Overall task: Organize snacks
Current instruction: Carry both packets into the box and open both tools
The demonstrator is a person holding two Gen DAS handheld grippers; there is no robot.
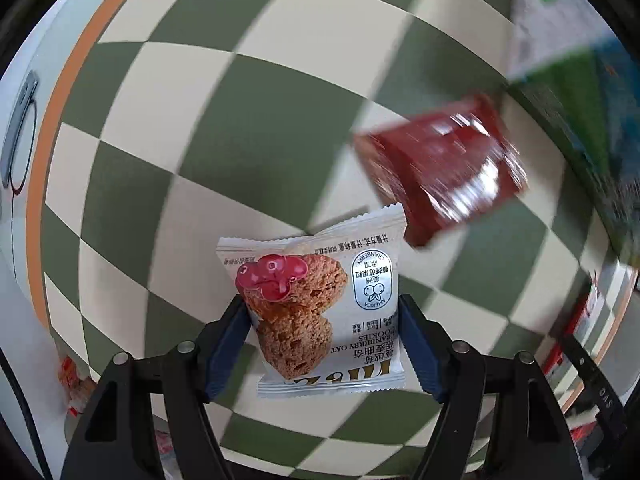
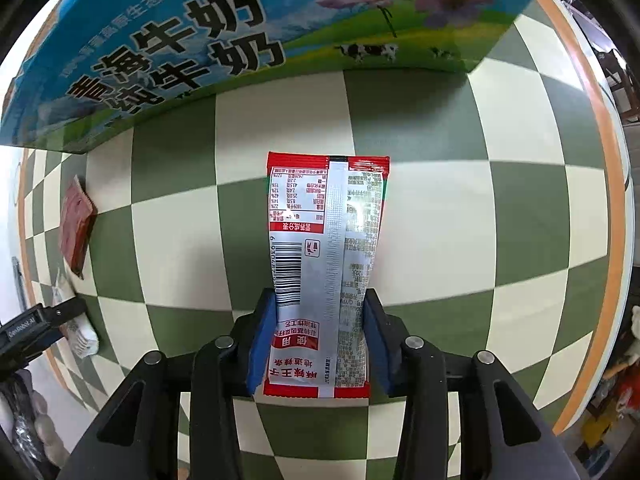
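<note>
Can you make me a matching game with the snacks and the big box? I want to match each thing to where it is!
Things:
1. cookie packet
2. red-and-white packet
3. milk box
4. dark red packet

Places:
A. lying loose on the checkered cloth
B. between the left gripper's pads
C. standing along the cloth's far side
D. pinched in the right gripper

Pairs: 1-B, 2-D, 3-C, 4-A

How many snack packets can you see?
3. A cookie packet in the left tongs, a red-and-white packet in the right tongs, a dark red packet on the tablecloth. Others may be hidden.
</note>
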